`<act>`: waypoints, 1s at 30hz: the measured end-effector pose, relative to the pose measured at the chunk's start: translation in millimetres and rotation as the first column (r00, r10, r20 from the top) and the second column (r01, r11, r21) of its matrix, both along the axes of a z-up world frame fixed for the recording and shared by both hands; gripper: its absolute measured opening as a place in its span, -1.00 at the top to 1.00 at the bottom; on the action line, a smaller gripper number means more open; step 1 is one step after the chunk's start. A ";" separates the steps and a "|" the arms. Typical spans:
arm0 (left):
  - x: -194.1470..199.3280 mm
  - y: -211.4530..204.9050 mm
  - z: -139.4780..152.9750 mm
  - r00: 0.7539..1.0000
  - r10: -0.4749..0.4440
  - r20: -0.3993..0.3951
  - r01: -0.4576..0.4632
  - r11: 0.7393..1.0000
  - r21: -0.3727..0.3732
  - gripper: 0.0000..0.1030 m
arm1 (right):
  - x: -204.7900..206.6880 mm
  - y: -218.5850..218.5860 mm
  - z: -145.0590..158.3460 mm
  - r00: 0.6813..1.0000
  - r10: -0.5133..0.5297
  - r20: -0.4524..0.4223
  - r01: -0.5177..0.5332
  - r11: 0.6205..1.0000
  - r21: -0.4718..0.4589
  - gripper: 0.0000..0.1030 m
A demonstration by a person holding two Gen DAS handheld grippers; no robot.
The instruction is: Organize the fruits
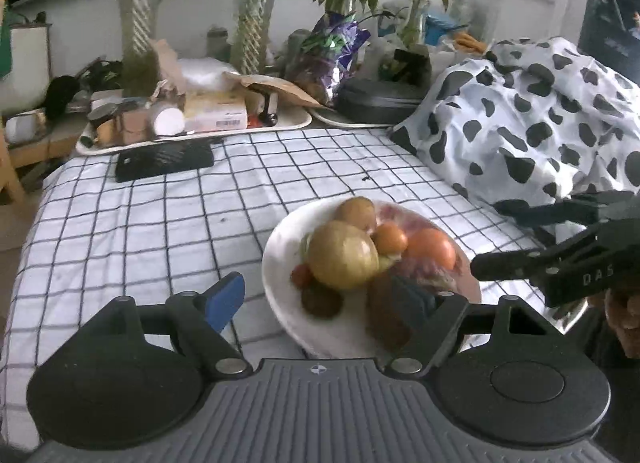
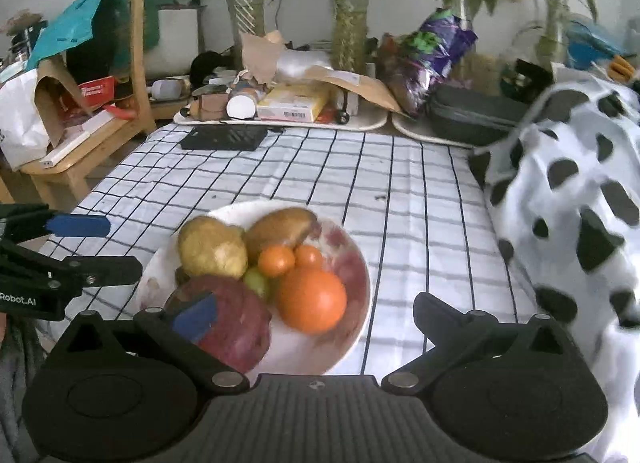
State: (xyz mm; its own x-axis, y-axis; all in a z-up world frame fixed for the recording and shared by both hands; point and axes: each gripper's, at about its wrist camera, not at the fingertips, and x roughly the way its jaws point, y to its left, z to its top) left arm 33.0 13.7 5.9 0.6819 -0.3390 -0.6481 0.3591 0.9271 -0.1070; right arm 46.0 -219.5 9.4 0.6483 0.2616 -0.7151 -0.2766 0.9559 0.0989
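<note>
A white plate (image 2: 356, 327) of fruit sits on the checked cloth; it also shows in the left wrist view (image 1: 280, 295). It holds a big orange (image 2: 312, 300), two small oranges (image 2: 276, 261), a yellow-brown fruit (image 2: 212, 248), a brown fruit (image 2: 282, 228), a dark red fruit (image 2: 236, 323) and a green grape (image 2: 256, 281). My right gripper (image 2: 312, 311) is open over the plate's near side. My left gripper (image 1: 324, 299) is open, its jaws astride the plate's near edge. Each gripper shows at the side of the other's view.
The checked tablecloth (image 2: 400, 191) covers the table. A cow-print cloth heap (image 2: 568, 203) lies right. A black flat case (image 2: 224, 138), cluttered trays (image 2: 280, 119), plants (image 2: 348, 23) and a purple bag (image 2: 432, 51) stand at the back. A wooden chair (image 2: 80, 151) is left.
</note>
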 end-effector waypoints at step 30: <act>-32.5 -12.0 -8.8 0.991 0.081 -0.102 -0.067 0.988 0.137 -0.99 | -51.1 27.2 -15.8 0.991 -0.103 -0.080 0.088 0.980 -0.176 -1.00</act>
State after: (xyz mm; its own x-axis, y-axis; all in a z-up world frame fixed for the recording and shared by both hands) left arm 0.5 1.8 -2.8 0.6261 -0.1956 -0.7548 0.2821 0.9593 -0.0146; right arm -5.1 -192.3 -6.4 0.5963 0.0698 -0.7997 -0.1804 0.9824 -0.0488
